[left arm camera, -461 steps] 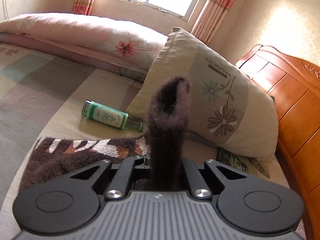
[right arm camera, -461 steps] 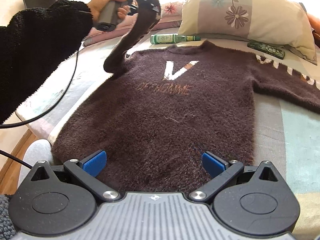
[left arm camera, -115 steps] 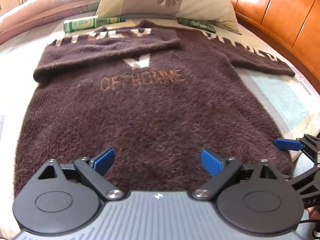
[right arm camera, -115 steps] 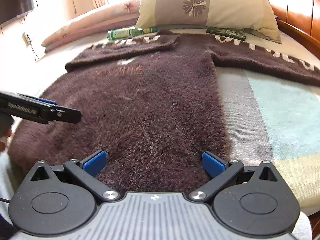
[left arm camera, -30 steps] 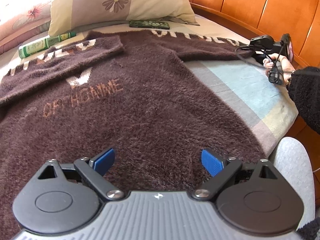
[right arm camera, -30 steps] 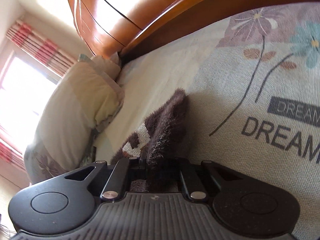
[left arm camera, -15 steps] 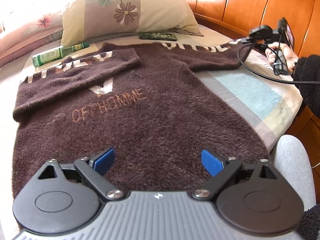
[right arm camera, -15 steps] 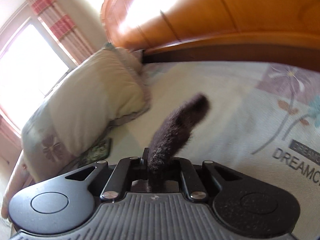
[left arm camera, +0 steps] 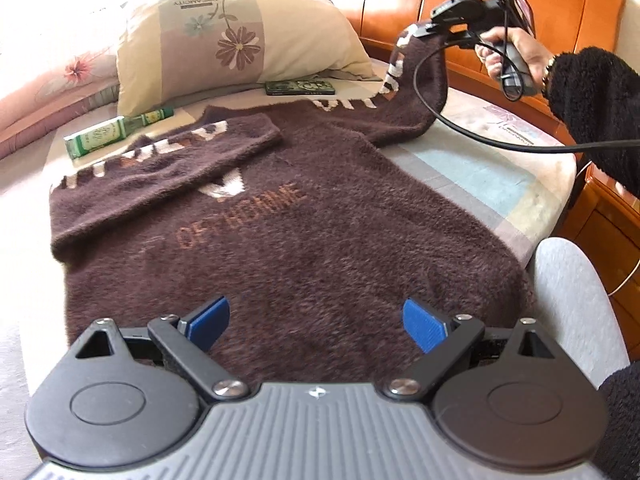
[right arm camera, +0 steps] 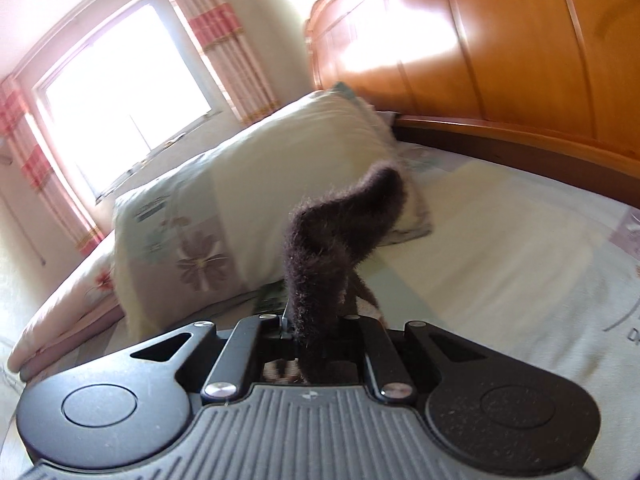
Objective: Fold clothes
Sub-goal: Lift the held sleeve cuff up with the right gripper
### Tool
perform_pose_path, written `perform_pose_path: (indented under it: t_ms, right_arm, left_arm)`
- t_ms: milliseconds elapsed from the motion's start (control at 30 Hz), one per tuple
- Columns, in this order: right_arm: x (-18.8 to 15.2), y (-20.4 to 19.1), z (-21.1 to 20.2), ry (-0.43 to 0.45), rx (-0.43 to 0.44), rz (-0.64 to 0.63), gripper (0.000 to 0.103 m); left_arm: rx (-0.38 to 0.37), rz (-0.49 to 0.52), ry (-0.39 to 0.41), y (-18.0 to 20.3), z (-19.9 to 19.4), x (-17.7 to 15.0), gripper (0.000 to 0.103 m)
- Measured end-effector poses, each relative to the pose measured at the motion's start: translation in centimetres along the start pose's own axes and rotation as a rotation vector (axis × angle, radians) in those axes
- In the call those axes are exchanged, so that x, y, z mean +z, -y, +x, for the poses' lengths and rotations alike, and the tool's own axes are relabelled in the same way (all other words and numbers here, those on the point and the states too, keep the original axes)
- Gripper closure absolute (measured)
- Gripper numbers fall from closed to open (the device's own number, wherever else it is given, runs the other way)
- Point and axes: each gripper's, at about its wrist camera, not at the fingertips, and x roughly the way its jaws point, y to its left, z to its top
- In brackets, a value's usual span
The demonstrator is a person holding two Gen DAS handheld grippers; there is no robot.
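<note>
A fuzzy dark-brown sweater (left arm camera: 280,232) with a white V and orange lettering lies flat on the bed. Its left sleeve (left arm camera: 160,164) is folded across the chest. My left gripper (left arm camera: 316,322) hovers open over the hem, blue pads (left arm camera: 422,324) apart with nothing between them. At the far right a hand holds my right gripper (left arm camera: 416,34), shut on the right sleeve cuff (left arm camera: 416,80) and lifting it off the bed. In the right wrist view the cuff (right arm camera: 332,248) sticks up out of the closed right gripper (right arm camera: 316,336).
A floral pillow (left arm camera: 240,44) leans at the head of the bed, with a green bottle (left arm camera: 116,132) and a flat dark packet (left arm camera: 300,87) in front of it. The wooden headboard (right arm camera: 500,52) runs along the right. A black cable (left arm camera: 500,144) trails from the right gripper.
The right gripper has risen with the sleeve cuff, pulling the sleeve up off the bed, and has rolled upright. The left gripper has drawn back a little, staying open.
</note>
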Motion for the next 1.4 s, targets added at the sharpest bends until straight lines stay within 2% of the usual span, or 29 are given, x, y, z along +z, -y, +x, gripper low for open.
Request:
perform_pose_path:
  t_ms: [300,633,1000,1300,1400]
  right_arm:
    - [-0.3,-7.5,0.6,-0.018,0.057,-0.091,0.092]
    - [-1.5,-15.5,2.8,-0.053,0.150,-0.184,0.092]
    - [-4.3,-21.8,5.0,-0.103,0.247,-0.276,0.092]
    - [-7.9,-25.7,7.7,-0.166,0.270,-0.378,0.092]
    - [-9.0,-26.6,8.4,-0.183,0.268,-0.417,0.092]
  left_arm:
    - [0.027,-0.005,0.041,-2.9,-2.6,-1.0,0.009]
    - [0.059,-0.050,0.034,-6.1,-3.3,-2.5,0.009]
    - [0.090,-0.060,0.007,-8.2,-2.7,-3.5,0.009]
    - [0.090,-0.062,-0.054,-10.2,-2.1,-4.2,0.009]
    - [0.082,-0.030,-0.069,-10.2,-2.0,-4.2,0.009]
